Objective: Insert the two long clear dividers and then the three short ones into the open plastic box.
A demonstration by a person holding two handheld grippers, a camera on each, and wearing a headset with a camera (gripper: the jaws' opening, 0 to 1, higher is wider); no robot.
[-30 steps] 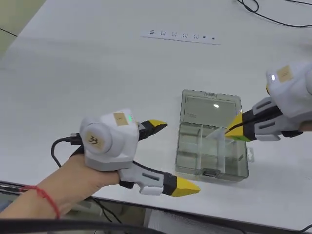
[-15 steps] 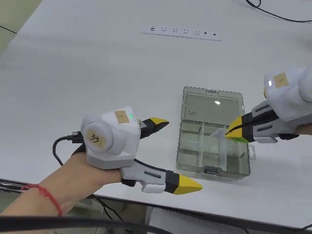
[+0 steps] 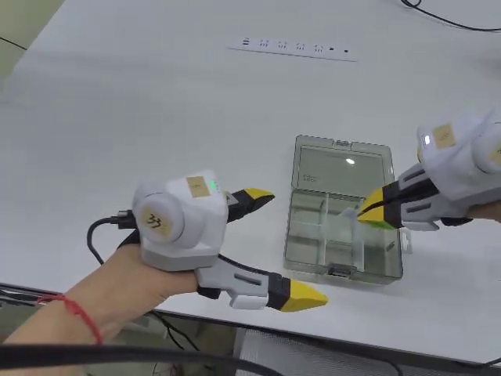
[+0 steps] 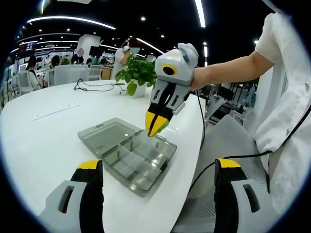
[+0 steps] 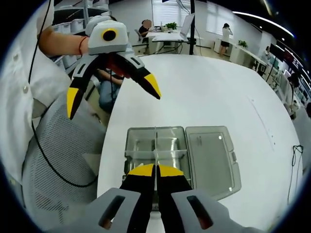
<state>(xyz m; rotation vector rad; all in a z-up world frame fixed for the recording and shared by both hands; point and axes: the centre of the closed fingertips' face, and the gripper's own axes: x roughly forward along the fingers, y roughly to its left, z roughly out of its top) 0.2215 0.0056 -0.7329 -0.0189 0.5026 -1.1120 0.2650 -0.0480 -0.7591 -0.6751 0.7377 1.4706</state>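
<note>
head view: left gripper [image 3: 291, 246] sat at 7 o'clock, jaws spread wide w/ nothing btwn them, near the 9 o'clock side of the box [image 3: 296, 254]. box lay on the white table [image 3: 156, 102] at 4 o'clock, lid [image 3: 340, 168] folded flat toward 12. right gripper [image 3: 365, 213] reached in from 3 o'clock, jaws pinched on a clear divider [image 3: 358, 239] that hung into the tray's right half; couldn't tell if it was seated.

left gripper view: own jaws stood wide apart at 7 and 5. box [image 4: 146, 184] was at centre w/ some cross walls already in, and right gripper [image 4: 154, 130] pointed down at its far part.

right gripper view: right gripper [image 5: 155, 170] was clamped tight on the divider [image 5: 155, 145], seen edge-on as a thin line running to 12 over the tray. left gripper [image 5: 114, 104] gaped at 11.

step, imo: seating one divider, task partway thru; long or short one, not clear. next move prob needs the edge lined w/ the wall slots, a straight push down, then release.

vs 1 s ago: whole head view had shifted a bit (cam). rel to the box, right tips sat slightly lower, toward the near wall. left gripper was about as before, open.
</note>
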